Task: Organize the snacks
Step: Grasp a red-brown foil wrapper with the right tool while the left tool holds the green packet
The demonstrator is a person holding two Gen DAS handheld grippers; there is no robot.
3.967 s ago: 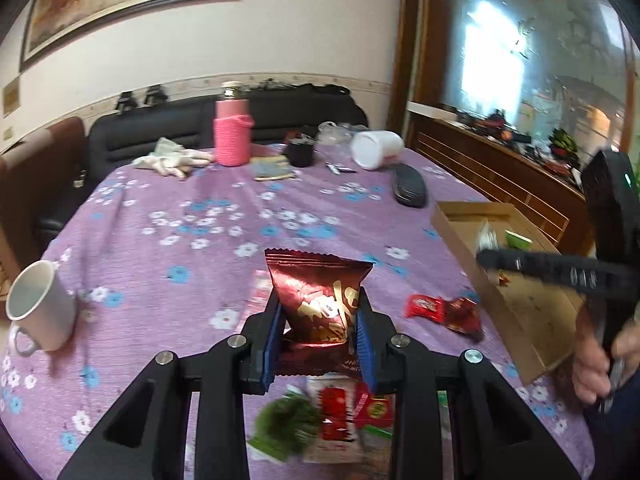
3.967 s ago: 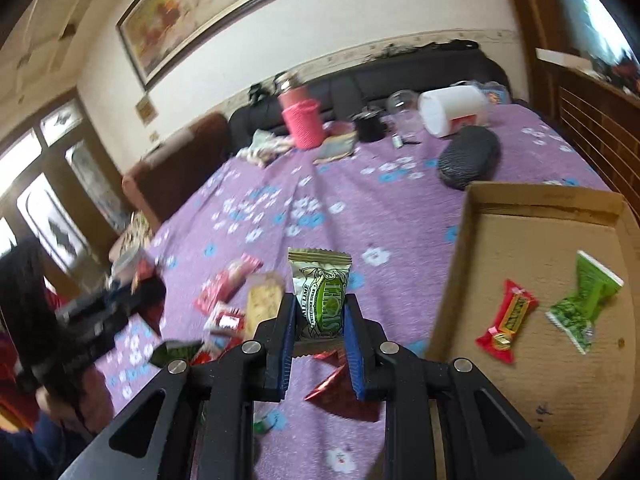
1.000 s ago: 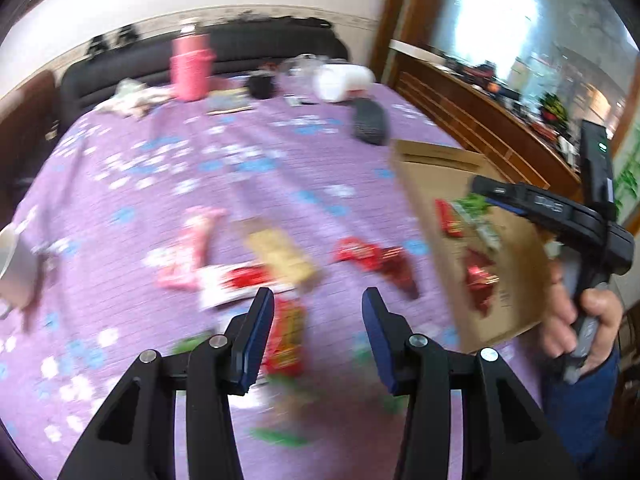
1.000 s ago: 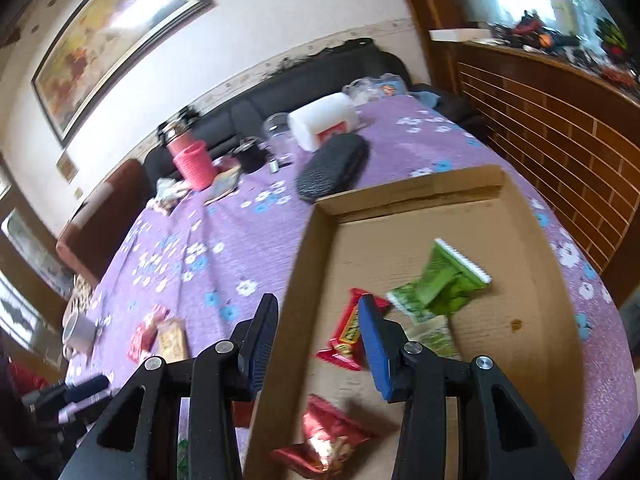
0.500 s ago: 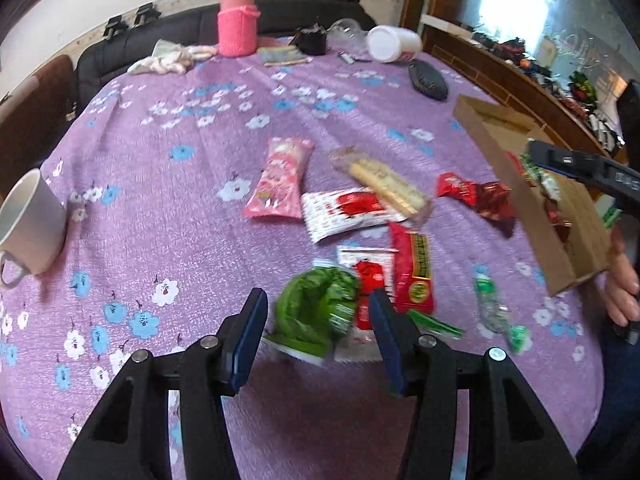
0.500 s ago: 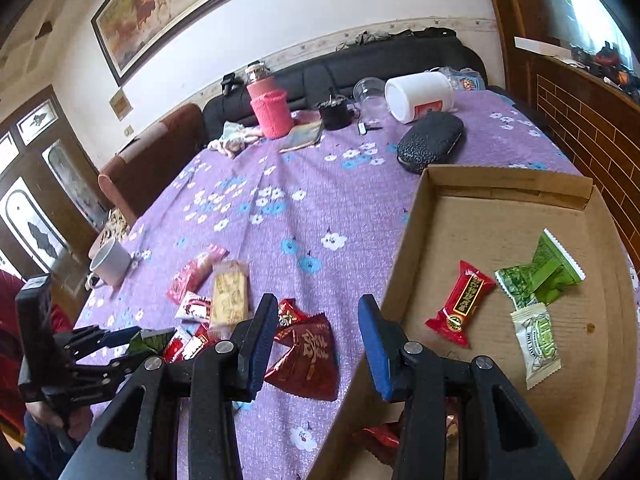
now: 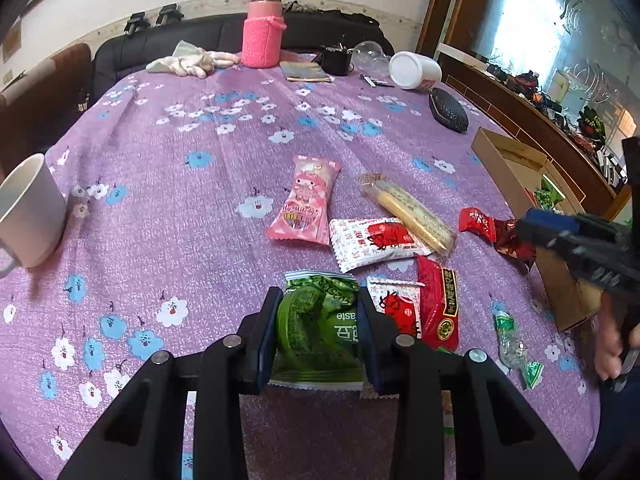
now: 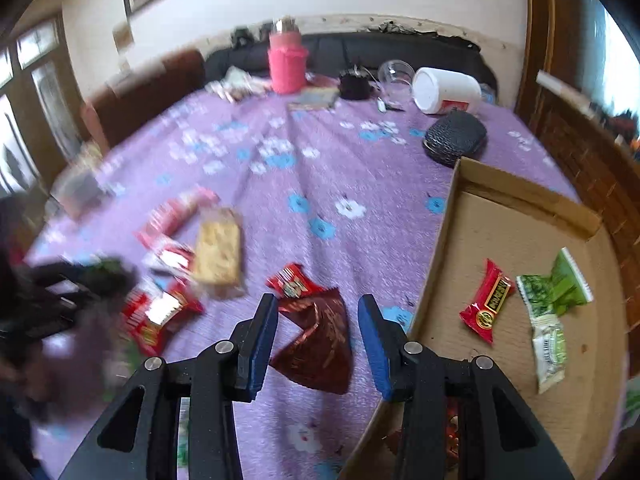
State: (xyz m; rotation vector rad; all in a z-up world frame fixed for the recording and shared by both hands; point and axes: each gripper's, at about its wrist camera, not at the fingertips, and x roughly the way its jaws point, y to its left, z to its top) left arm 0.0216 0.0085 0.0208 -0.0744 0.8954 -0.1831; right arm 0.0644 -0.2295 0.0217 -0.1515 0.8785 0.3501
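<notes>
My left gripper [image 7: 320,312] is shut on a green snack packet [image 7: 318,330] low over the purple flowered tablecloth. Loose snacks lie ahead of it: a pink packet [image 7: 306,200], a white-and-red packet [image 7: 374,242], a biscuit pack [image 7: 408,210], a red bar [image 7: 438,306]. My right gripper [image 8: 318,328] is open and empty, its fingers either side of a dark red foil packet [image 8: 318,344]. The cardboard box [image 8: 532,240] to its right holds a red candy [image 8: 486,306] and green packets [image 8: 556,290].
A white mug [image 7: 26,210] stands at the left table edge. At the far end are a pink bottle [image 7: 262,28], a fallen white tub [image 7: 414,70], a black pouch [image 7: 448,110] and gloves [image 7: 190,62]. A small green wrapper [image 7: 514,344] lies near the box.
Both grippers dropped their earlier packets into the box and came back to the pile. In the last half second my left gripper has shut on the green packet; my right has moved left over the dark red packet.
</notes>
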